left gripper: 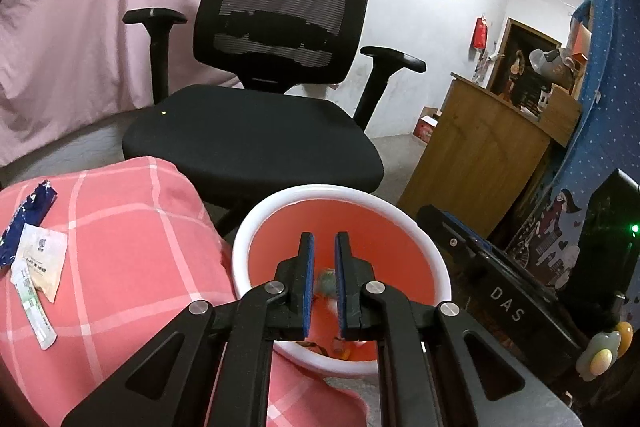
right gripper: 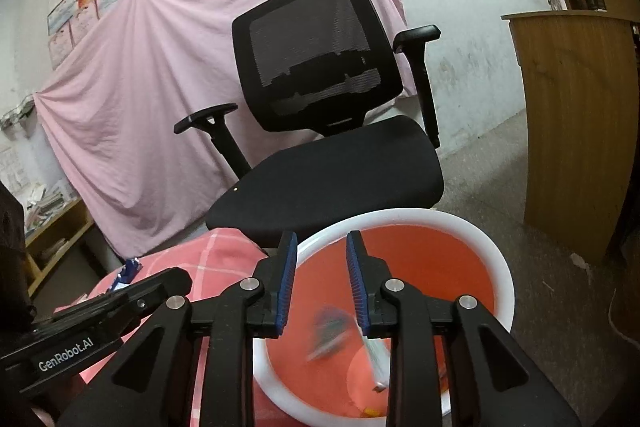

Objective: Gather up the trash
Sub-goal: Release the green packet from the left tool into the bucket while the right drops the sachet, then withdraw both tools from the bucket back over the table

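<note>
Right wrist view: blurred wrapper (right gripper: 329, 331) in bin (right gripper: 505, 279) below parted, empty right hand-held gripper (right gripper: 322, 281)

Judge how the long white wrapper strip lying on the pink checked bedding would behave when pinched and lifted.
The white wrapper strip looks thin and flat, so it would probably droop from a pinch. It seems very light and might flutter or slip. It lies flat on the soft pink bedding, so the pads may catch fabric too.

Blurred wrapper (right gripper: 330, 333) in bin (right gripper: 496, 267), unidentifiable.
</note>
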`<action>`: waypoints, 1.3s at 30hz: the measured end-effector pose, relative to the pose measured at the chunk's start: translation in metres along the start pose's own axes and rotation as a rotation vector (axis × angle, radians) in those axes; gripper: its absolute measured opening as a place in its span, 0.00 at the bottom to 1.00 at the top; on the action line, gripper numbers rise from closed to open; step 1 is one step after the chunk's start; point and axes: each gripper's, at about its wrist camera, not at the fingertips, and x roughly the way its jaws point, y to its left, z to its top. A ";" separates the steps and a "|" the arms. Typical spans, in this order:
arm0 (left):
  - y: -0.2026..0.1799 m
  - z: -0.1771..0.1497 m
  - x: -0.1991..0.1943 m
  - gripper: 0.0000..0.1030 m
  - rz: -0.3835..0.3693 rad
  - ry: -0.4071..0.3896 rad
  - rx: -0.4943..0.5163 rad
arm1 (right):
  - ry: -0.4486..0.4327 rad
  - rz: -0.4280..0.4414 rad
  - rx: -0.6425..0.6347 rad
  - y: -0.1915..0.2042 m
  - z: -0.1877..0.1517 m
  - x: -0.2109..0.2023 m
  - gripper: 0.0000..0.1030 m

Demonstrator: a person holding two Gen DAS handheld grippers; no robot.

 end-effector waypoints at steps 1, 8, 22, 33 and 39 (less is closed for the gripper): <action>0.001 0.000 -0.001 0.07 0.005 -0.005 0.000 | -0.001 0.000 -0.001 0.001 0.000 0.000 0.26; 0.007 -0.002 -0.011 0.07 0.039 -0.029 0.002 | -0.006 0.006 -0.016 0.006 0.001 0.000 0.28; 0.038 -0.005 -0.057 0.07 0.166 -0.114 -0.015 | -0.068 0.086 -0.109 0.047 0.001 -0.005 0.40; 0.084 -0.028 -0.112 0.58 0.343 -0.246 -0.116 | -0.137 0.177 -0.218 0.099 -0.011 -0.010 0.79; 0.118 -0.045 -0.148 0.96 0.412 -0.368 -0.228 | -0.174 0.226 -0.266 0.124 -0.017 -0.012 0.98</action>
